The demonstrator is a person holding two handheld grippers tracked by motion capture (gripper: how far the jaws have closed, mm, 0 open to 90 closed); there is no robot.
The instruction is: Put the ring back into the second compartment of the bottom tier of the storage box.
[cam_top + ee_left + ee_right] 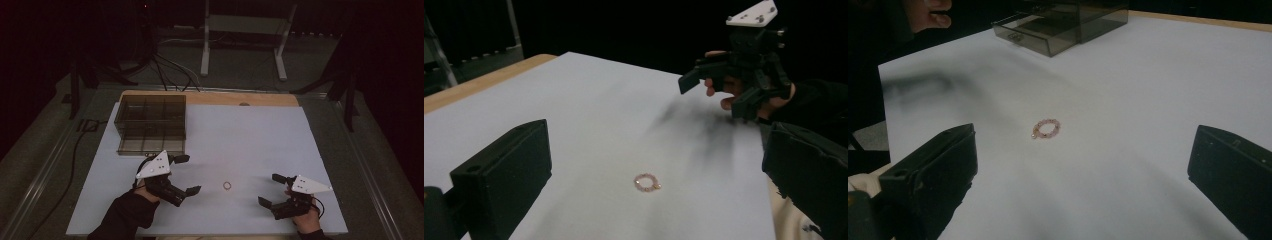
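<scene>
A small pink bead bracelet (227, 185) lies flat on the white sheet, between my two grippers; I see it too at bracelet (647, 182) and bracelet (1046, 128). My left gripper (187, 174) stands open to its left, jaws wide apart and holding nothing. My right gripper (270, 189) stands open to its right, also holding nothing. Across the sheet, the right gripper (711, 89) appears in the left gripper view with a hand around it. A smoky clear box (151, 123) with a pulled-out drawer (1040, 35) sits at the back left.
The white sheet (250, 135) covers a wooden tabletop (210, 98). Beyond the table stand a white frame (245, 40) and cables (170, 70) on the floor. The box's drawer front faces the left gripper.
</scene>
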